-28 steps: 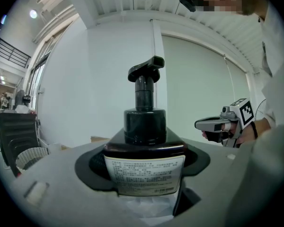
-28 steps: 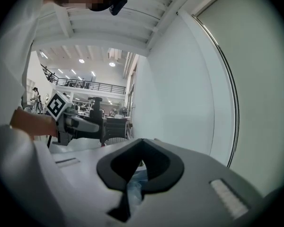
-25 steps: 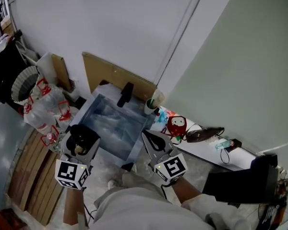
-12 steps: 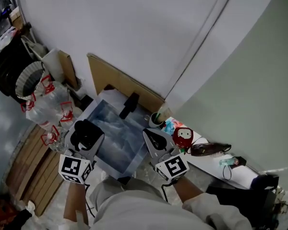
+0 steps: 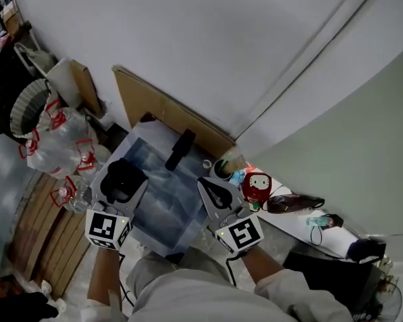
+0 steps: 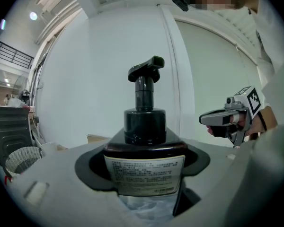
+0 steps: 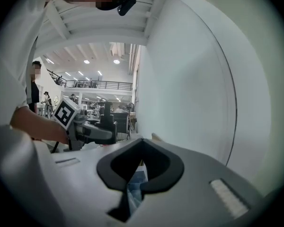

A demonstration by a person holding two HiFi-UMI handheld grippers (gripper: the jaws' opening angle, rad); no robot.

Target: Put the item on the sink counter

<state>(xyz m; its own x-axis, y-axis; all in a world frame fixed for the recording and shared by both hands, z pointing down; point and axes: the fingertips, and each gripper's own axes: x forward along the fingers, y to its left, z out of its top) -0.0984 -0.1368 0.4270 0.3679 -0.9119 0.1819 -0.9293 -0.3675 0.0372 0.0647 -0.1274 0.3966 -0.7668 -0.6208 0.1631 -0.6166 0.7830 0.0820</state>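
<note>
A dark pump bottle with a black pump head and a printed label stands upright between the jaws of my left gripper, which is shut on its body. In the head view the bottle hangs over the left rim of the steel sink. My right gripper hovers over the sink's right rim, its jaws together and nothing in them. The white sink counter runs off to the right of the basin. In the right gripper view the jaws of that gripper meet in a narrow slit.
A black faucet stands at the sink's back edge. On the counter sit a cup, a red round figure and a dark object. Plastic bottles and a white basket lie left of the sink. The wall rises close behind.
The head view has swung, and the sink and counter sit a little lower right in the frame. Both grippers keep their places over the sink's rims, the bottle still held.
</note>
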